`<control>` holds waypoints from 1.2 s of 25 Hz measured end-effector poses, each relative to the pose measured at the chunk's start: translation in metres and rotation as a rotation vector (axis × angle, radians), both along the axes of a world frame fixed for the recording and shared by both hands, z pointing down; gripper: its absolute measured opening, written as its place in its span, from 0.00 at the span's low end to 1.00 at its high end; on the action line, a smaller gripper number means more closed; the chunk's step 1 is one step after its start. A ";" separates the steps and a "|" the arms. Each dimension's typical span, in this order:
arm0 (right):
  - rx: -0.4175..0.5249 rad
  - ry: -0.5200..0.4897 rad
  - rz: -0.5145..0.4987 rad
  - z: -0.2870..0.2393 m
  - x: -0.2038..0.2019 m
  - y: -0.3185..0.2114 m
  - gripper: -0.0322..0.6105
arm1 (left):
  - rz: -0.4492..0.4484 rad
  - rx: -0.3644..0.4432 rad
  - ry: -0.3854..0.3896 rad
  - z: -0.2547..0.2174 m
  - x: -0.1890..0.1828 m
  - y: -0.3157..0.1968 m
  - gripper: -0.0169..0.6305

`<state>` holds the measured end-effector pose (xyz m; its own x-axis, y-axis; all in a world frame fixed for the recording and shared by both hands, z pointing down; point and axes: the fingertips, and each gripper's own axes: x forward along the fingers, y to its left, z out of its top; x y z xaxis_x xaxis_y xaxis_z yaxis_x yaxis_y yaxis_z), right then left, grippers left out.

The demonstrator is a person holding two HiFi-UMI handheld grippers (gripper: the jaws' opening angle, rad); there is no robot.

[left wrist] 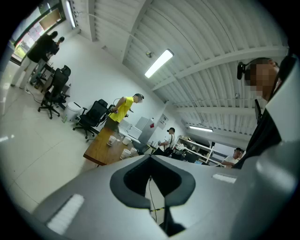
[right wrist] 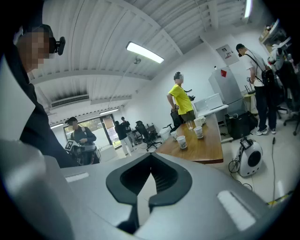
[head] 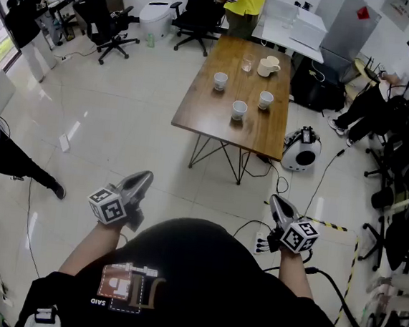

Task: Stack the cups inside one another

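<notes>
Three white cups (head: pixel 239 110) (head: pixel 220 81) (head: pixel 266 100) stand apart on a wooden table (head: pixel 216 117) across the floor from me. Behind them are a clear glass (head: pixel 248 63) and cream mugs (head: pixel 268 66). My left gripper (head: pixel 136 188) and right gripper (head: pixel 281 208) are held close to my body, far short of the table, both shut with nothing between the fingers. The left gripper view shows its shut gripper (left wrist: pixel 151 157) with the table (left wrist: pixel 101 150) and cups (left wrist: pixel 125 153) small in the distance. The right gripper view shows its shut gripper (right wrist: pixel 151 154) and the cups (right wrist: pixel 182 142) on the table (right wrist: pixel 206 147).
A person in a yellow shirt (head: pixel 243 1) stands at the table's far end. Office chairs (head: pixel 106 24) are at the back left. A round white machine (head: pixel 301 148) and cables lie right of the table. Striped tape (head: pixel 331 225) marks the floor. Another person (head: pixel 384 90) sits at the right.
</notes>
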<state>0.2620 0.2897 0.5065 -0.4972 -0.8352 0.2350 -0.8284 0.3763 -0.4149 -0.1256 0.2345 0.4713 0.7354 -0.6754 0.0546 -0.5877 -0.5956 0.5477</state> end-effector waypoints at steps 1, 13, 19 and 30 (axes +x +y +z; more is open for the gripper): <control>-0.003 0.000 0.002 0.001 0.004 0.003 0.07 | 0.002 -0.002 0.000 0.000 0.004 0.002 0.02; -0.019 -0.002 0.016 0.012 0.041 0.018 0.07 | 0.021 -0.020 -0.013 0.003 0.043 0.013 0.02; -0.035 0.002 0.043 0.021 0.047 0.006 0.07 | 0.042 -0.032 -0.012 0.012 0.046 -0.006 0.02; -0.042 0.052 0.125 0.010 -0.010 -0.102 0.07 | 0.148 -0.044 0.027 0.033 -0.002 -0.137 0.02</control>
<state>0.2522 0.1880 0.5167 -0.3758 -0.8788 0.2943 -0.8887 0.2517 -0.3832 -0.1273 0.0973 0.5040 0.8286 -0.5566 0.0605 -0.4797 -0.6502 0.5892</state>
